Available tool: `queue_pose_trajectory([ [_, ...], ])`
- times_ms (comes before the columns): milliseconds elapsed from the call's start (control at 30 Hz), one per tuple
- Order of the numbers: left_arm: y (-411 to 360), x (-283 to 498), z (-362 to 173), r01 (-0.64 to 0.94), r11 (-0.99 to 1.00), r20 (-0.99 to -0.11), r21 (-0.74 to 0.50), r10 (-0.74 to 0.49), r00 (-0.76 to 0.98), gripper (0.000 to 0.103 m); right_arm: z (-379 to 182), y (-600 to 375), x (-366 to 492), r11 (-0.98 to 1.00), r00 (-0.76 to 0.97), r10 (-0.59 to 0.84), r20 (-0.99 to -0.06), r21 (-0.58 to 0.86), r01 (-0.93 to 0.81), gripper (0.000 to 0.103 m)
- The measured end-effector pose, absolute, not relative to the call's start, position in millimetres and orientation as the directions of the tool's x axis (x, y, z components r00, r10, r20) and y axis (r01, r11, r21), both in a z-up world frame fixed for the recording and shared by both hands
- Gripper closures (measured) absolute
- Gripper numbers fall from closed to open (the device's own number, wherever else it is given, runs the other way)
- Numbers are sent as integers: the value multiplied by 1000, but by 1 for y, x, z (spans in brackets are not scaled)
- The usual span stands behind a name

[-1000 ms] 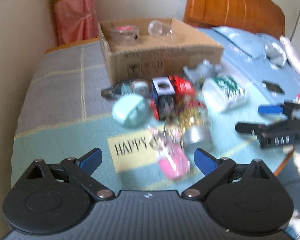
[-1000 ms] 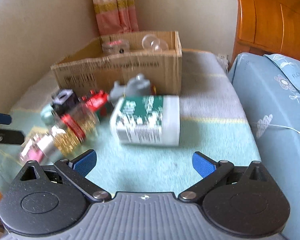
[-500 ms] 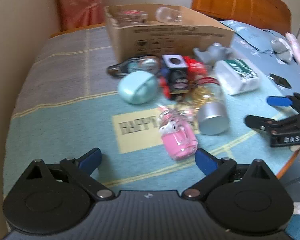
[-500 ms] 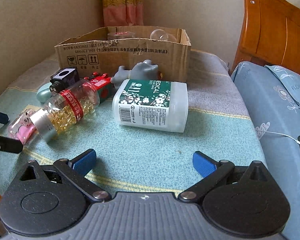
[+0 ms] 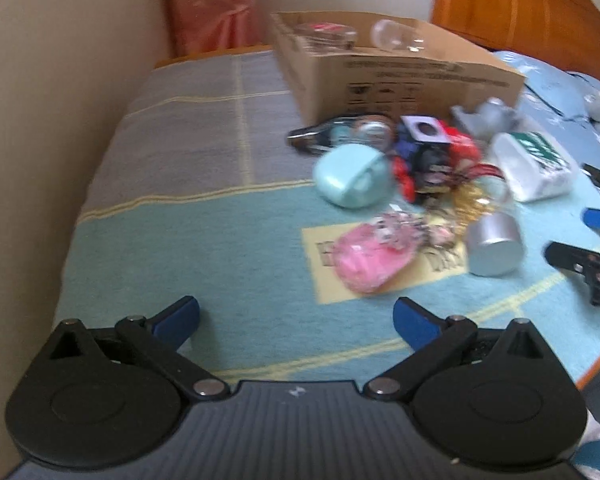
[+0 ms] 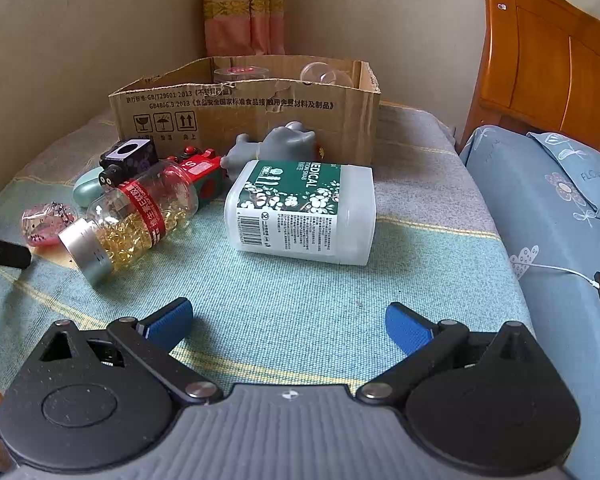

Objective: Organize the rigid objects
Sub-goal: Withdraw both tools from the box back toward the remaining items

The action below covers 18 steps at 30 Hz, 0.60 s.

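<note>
- While both tools tilt downward over the blanket-covered table [image 6: 280, 312], the left gripper [image 5: 296, 314] has its jaws spread wide, having just been opening, with nothing between them.
- Equally wide and empty, the right gripper [image 6: 288, 320] hangs over bare cloth, just short of the white bottle [image 6: 300, 212].
- That white bottle lies on its side, green flowered label up, in front of the cardboard box [image 6: 244, 112].
- Beside it lies a clear jar of yellow capsules [image 6: 132, 220], silver cap toward the camera, red band round its middle.
- Ahead of the left gripper a pink keychain charm [image 5: 368, 256] rests on the yellow patch of the blanket; a mint-green case [image 5: 354, 176] sits beyond it.
- Near the box stand a grey figure [image 6: 276, 146], a red toy [image 6: 200, 168] and a black cube [image 6: 130, 156].
- Two clear containers sit inside the box.
</note>
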<state>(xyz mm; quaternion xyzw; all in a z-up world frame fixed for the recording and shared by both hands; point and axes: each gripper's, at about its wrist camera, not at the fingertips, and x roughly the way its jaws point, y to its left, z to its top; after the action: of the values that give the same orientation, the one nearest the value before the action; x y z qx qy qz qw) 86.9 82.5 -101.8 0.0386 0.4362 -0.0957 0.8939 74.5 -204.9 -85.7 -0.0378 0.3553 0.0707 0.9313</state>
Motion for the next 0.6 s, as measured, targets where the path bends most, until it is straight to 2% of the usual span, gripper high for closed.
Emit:
queue_pose_trajectory([
  [300,80,94,-106,177,984,-775,9,-105,623,0,-87,-205,73,987,747,109,-656,-20,-161,0],
  [600,86,97,-99,134,991,-818,-19,-93,567,1,-87,-206,72,986,751,112,-650,-20,-165,0],
])
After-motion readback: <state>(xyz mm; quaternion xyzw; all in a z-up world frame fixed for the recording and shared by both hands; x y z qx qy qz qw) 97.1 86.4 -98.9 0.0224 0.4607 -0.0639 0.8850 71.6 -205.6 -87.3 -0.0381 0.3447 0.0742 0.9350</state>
